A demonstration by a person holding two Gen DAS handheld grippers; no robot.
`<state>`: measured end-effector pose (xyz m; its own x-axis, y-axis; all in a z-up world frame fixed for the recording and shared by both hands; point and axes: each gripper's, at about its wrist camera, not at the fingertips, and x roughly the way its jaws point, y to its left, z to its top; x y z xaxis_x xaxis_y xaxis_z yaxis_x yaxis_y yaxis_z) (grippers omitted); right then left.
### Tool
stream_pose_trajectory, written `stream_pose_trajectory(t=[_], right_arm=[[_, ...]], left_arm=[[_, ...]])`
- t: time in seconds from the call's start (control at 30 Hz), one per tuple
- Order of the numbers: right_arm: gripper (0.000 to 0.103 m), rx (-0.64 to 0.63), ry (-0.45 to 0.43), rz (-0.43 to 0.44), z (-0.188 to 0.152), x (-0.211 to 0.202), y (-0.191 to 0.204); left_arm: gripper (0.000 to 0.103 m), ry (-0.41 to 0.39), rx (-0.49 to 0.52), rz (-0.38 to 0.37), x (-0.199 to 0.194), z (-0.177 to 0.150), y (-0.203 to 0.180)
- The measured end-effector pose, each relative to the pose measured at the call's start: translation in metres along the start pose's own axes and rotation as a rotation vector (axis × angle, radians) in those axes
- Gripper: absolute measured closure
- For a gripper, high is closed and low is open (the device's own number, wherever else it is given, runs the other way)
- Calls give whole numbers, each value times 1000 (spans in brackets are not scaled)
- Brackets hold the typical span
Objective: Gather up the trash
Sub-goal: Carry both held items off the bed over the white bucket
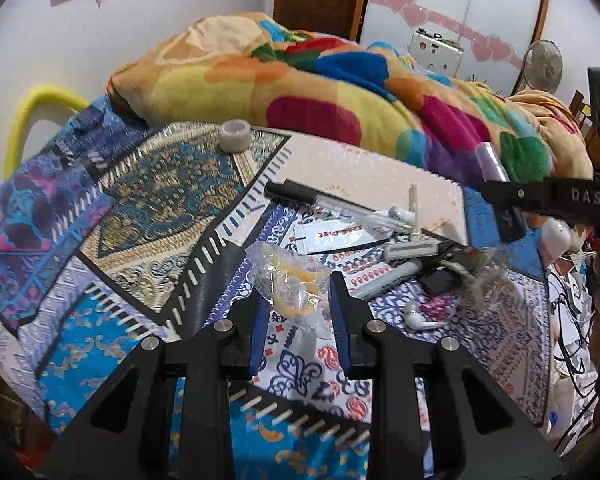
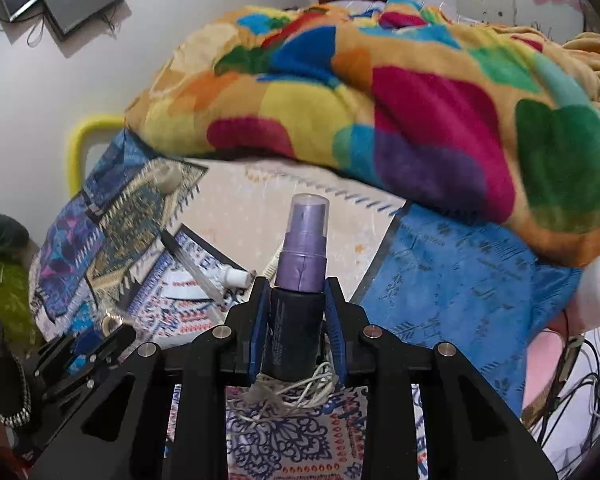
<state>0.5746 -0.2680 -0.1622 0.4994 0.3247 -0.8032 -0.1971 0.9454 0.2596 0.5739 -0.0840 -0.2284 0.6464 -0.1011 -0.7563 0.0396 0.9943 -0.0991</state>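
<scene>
While both grippers have something between their fingers, most of the clutter is not yet picked up, so I'd call the task early to midway.

Left gripper [image 1: 300, 304]: narrowed around a crumpled clear plastic wrapper [image 1: 290, 280] with something yellow inside. The blue pads look to be touching its sides; I read that as a grasp. The wrapper sits at the fingertips, just over the patterned bedspread [image 1: 120, 220].

Right gripper [image 2: 296, 312]: clamped on the dark body of a small spray bottle [image 2: 300, 276], which stands upright between the pads, purple neck and clear cap sticking out past the tips. A tangle of white string [image 2: 288, 396] hangs just under the bottle's base; can't tell if it's caught in the grip or just lying on the bed below.

Left to do, judging by the left wrist view: a black pen [image 1: 296, 194], a disposable razor [image 1: 412, 246], a white paper card [image 1: 332, 236], white earbuds [image 1: 418, 318] and a few dark bits near them, all loose on the bedspread. A roll of tape [image 1: 236, 136] sits further back, near the colourful blanket [image 1: 320, 92]. No bin or bag is visible in either view, so where the two held items should go is unknown.
</scene>
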Motion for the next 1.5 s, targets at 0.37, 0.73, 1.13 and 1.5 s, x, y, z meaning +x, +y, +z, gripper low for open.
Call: stream_pose_trajectory(t=[0.37,0.73,1.13,1.5], right_arm=[[79,-76,-77,13,-5,-64,47],[79,-167,-87,77,-60,-96,117],[79,-264,-34,104,-138,-95,189],[79,-336,108,146,-199,-43,258]], left_arm=[[74,-68,-13,7,-80,-1,11],[74,-106,-42,73,-158,-42,43],[74,-45,-132,148,-210,-126,110],[74,57,-297,210,-220,-208,199]])
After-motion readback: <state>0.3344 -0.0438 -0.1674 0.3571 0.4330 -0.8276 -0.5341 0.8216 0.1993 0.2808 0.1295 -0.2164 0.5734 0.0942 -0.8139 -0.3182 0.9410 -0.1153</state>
